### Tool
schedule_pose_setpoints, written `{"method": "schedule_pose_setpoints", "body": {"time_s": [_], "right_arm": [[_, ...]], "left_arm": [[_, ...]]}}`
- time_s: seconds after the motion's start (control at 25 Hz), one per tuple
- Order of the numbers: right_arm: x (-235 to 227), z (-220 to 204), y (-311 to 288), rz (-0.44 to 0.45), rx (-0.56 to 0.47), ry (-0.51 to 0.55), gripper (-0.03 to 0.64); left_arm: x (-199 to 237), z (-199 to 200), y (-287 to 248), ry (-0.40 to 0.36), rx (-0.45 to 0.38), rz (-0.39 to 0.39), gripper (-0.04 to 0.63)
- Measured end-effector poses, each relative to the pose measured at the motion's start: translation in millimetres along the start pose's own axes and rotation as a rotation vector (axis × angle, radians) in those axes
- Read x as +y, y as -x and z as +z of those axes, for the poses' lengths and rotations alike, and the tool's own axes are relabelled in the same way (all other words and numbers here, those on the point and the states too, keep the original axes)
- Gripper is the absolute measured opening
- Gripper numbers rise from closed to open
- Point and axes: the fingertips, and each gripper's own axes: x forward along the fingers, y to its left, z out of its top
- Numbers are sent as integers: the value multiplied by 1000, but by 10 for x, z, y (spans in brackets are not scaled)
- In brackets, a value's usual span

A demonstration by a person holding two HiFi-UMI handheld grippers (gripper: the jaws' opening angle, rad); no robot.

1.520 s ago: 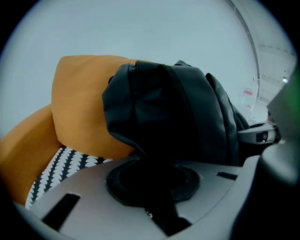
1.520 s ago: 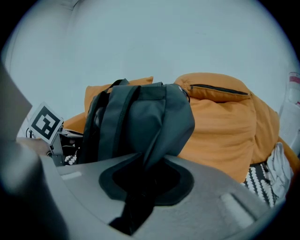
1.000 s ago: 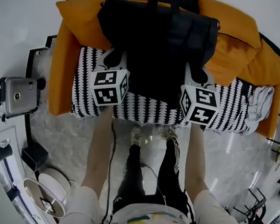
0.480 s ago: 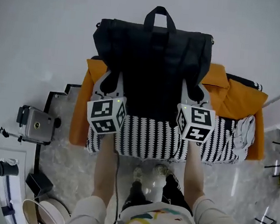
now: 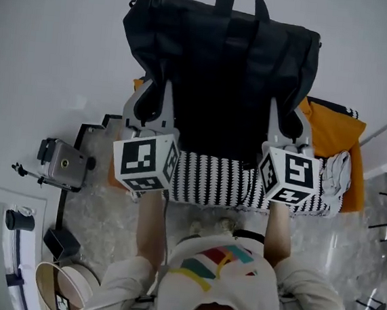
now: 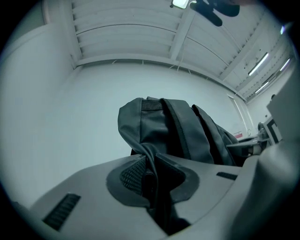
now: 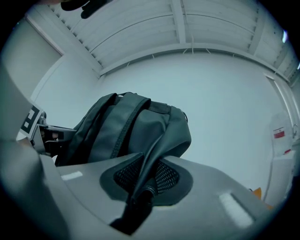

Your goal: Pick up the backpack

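Pinching a dark fold of the backpack (image 6: 168, 131) between its pads, my left gripper (image 6: 150, 171) is clenched tight on the backpack's left side. The fabric runs straight down through the almost closed gap. My right gripper (image 7: 145, 178) does the same on the other side, jaws clamped on a rolled edge or a strap; I can't tell which. In each gripper view the backpack (image 7: 131, 126) rises beyond the jaws and bulges toward the other gripper, with only white wall and ceiling behind it.

From the head view the backpack (image 5: 219, 65) hangs upright between the left gripper (image 5: 155, 96) and the right gripper (image 5: 287, 116), held at its lower flanks. It sits in front of the wall, above the striped throw (image 5: 211, 183) and the orange cover (image 5: 332, 133).

I judge the pick-up essentially done, since the backpack looks carried by the jaws alone. Its bottom edge overlaps the throw in that view, though, so I can't confirm it is clear. As I read it, all that's left is to hold it steady.
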Motion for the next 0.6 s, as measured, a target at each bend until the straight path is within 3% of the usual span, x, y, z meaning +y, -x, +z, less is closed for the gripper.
{"method": "schedule_pose_setpoints", "body": {"time_s": [0.28, 0.6], "right_arm": [[33, -72, 683, 29, -30, 8, 57], [29, 2, 773, 29, -31, -4, 51]], "left_arm": [[-269, -42, 668, 7, -31, 39, 63], [-315, -31, 697, 27, 4, 41, 57]]}}
